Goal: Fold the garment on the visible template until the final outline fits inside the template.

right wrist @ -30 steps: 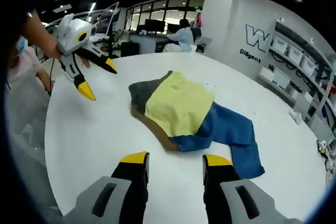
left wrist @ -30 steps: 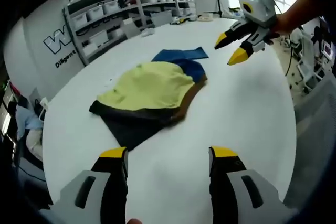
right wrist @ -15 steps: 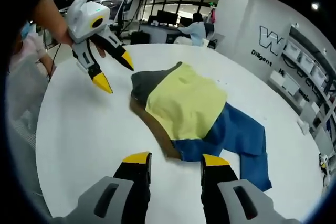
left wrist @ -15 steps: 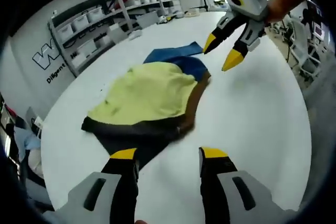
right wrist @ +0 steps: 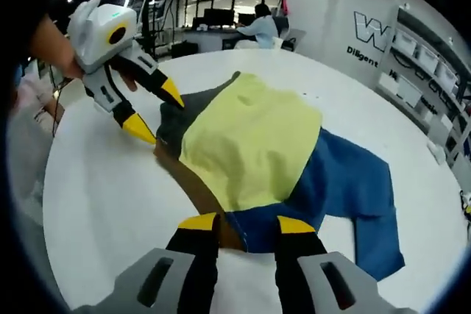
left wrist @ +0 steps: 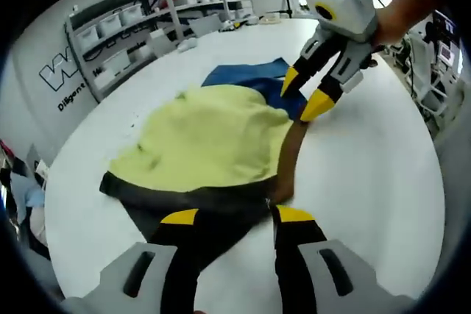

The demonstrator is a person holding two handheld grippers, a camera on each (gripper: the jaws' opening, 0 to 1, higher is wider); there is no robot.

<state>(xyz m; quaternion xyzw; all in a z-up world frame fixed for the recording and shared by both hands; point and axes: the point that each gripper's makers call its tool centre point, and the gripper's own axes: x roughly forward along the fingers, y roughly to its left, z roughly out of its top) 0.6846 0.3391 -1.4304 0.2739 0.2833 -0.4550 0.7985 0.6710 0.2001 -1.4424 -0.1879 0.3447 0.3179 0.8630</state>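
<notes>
A folded garment lies on the round white table (left wrist: 368, 174), with a yellow-green panel (left wrist: 206, 137), a dark grey end (left wrist: 213, 215), a brown edge strip (left wrist: 288, 159) and a blue part (left wrist: 254, 79). My left gripper (left wrist: 237, 216) is open, low at the dark grey end, with cloth between its jaws. In the right gripper view the left gripper (right wrist: 156, 112) hangs over that same end of the garment (right wrist: 250, 137). My right gripper (right wrist: 246, 223) is open at the corner where brown and blue (right wrist: 346, 182) meet. From the left gripper view, the right gripper (left wrist: 302, 95) stands at that corner.
Shelves with white bins (left wrist: 125, 20) and a lettered wall (right wrist: 372, 34) stand beyond the table. A person sits at a desk (right wrist: 257, 27) far behind. A hand holds each gripper. Bare white tabletop (right wrist: 96, 196) lies around the garment.
Both grippers have come down and in toward the garment. Each now has its open jaws at the cloth's edge, where earlier they hung apart from it.
</notes>
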